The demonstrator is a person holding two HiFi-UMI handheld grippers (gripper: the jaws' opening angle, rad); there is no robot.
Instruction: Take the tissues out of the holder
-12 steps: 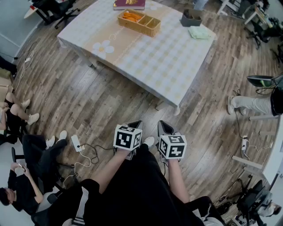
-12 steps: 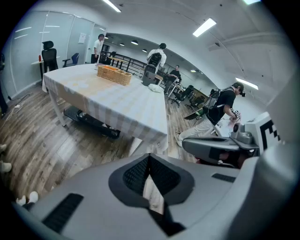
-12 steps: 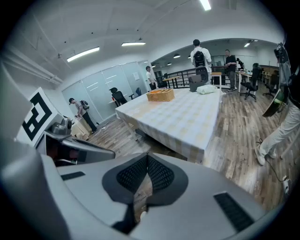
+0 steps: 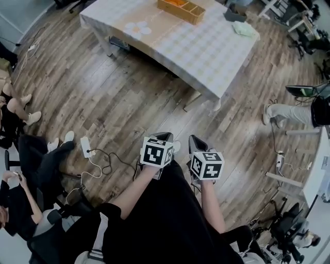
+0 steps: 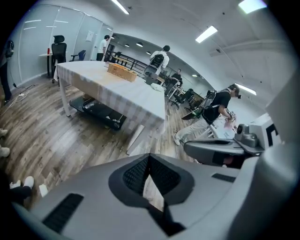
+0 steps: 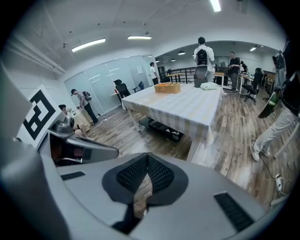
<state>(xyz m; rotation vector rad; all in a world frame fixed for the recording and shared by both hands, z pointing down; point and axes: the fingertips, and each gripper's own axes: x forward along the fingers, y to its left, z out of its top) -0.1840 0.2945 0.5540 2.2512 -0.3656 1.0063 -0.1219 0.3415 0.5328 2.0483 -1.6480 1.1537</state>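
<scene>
Head view cuts the far end of the table (image 4: 206, 51) off at the top edge, so I only get part of the dark holder (image 4: 234, 12) and part of the wooden tray (image 4: 181, 7). What's inside the holder: can't tell. A pale green crumpled piece (image 4: 244, 29) lies on the cloth just beside the holder; tissue or cloth, too small to say. In the right gripper view the same end of the table is tiny, and the holder is lost against a person standing behind it.

Both forearms reach forward from the bottom of the frame, side by side. Both tools point slantwise down at the wooden floor (image 4: 129, 98), well apart from the table. My left gripper (image 4: 164, 137) has its pads pressed together at the tips, with nothing between them, only floor showing through the slot lower down. My right gripper (image 4: 196, 141) is the same: closed, empty. The marker cubes face the head camera.

A white power strip (image 4: 85, 147) with cables lies on the floor left of the grippers. Seated people at the left edge are cut off.
</scene>
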